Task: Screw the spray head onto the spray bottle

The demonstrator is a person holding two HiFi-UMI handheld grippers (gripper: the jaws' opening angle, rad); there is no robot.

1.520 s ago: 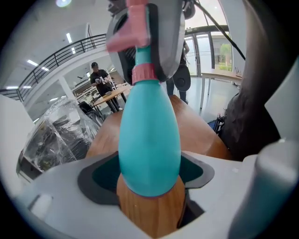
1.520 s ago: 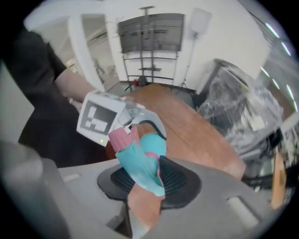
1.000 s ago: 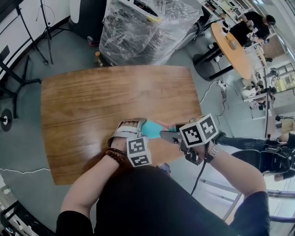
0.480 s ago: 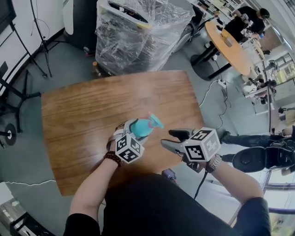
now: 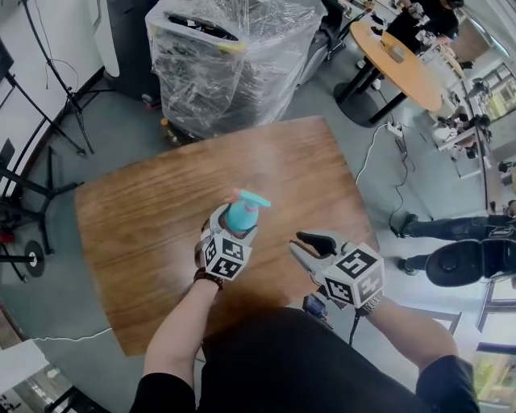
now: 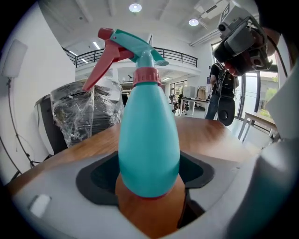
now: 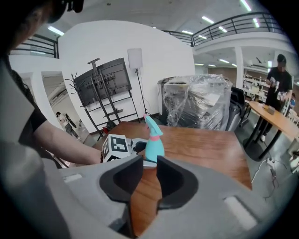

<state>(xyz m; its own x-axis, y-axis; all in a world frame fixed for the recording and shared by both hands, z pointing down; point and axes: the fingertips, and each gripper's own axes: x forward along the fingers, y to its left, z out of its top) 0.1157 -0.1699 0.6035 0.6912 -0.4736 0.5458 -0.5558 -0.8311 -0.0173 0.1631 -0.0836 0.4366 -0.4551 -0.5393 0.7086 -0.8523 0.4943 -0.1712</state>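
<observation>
**Desk:** Where is the bottle?

**Photographer:** A teal spray bottle (image 6: 148, 149) stands upright in the left gripper (image 6: 149, 186), over the near middle of a brown wood-grain table (image 5: 137, 210). The jaws are spread wide and clamp its lower body from both sides. The spray head (image 6: 126, 44), teal with a red trigger and red collar, sits on the neck. No view shows whether the base touches the wood.

**Desk:** And the other hand?

**Photographer:** The right gripper (image 7: 145, 179) hangs near the table's near right edge, apart from the bottle and aimed toward it. Its jaws have just been closing and stand a narrow gap apart, with only bare tabletop showing between them.

**Desk:** The room?

**Photographer:** It is an open hall with a grey floor (image 5: 113, 121) and white walls. Past the table's far edge is a bulky stack wrapped in clear plastic film (image 5: 226, 56). At the far right is a round wooden table (image 5: 403, 64), and a person (image 7: 280, 77) stands beside it. A dark screen on a wheeled stand (image 7: 103, 86) sits at the far left. A railing (image 7: 252, 23) runs along an upper level under round ceiling lights (image 6: 135, 7). A white cable (image 5: 399, 185) trails over the floor to the table's right.
</observation>
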